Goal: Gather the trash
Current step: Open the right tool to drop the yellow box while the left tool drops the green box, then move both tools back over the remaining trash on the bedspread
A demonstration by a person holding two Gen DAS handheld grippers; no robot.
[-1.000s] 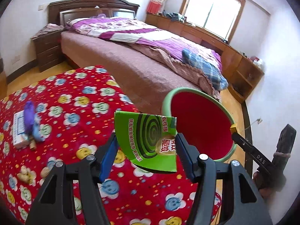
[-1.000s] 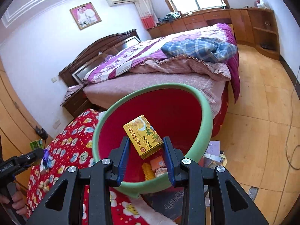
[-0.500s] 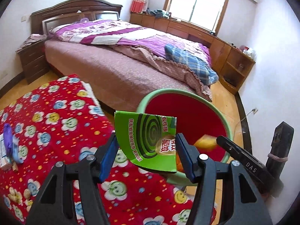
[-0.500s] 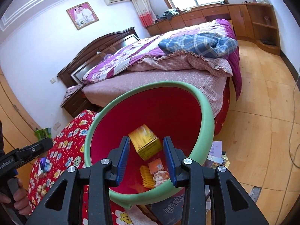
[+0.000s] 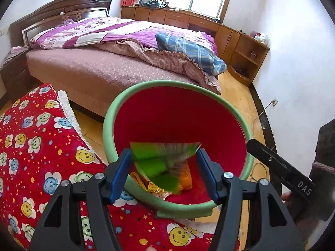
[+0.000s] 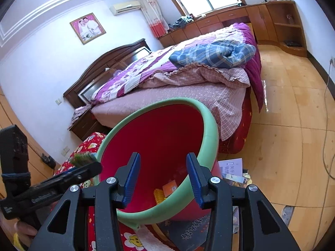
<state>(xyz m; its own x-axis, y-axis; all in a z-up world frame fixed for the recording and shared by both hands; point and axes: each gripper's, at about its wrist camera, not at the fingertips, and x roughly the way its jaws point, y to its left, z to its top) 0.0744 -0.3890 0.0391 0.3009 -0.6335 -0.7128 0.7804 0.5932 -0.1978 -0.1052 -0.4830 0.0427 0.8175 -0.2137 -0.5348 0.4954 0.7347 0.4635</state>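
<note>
Left fingers [image 5: 121, 167] spread w/ blurred green wrapper [image 5: 159, 163] between, over red bin [image 5: 178, 123].

Quick count: one green-rimmed red bin [image 5: 146, 87], one blurry green box [image 5: 161, 161] over its mouth at about 6 o'clock. Inside I can make out roughly three or four bits of trash, hard to separate. Two grippers: left gripper [image 5: 164, 174], right gripper [image 6: 163, 177]. One bed [image 6: 188, 96], one blue plaid blanket [image 5: 188, 52], one framed photo [image 6: 88, 28], one air conditioner [image 6: 125, 7].
</note>
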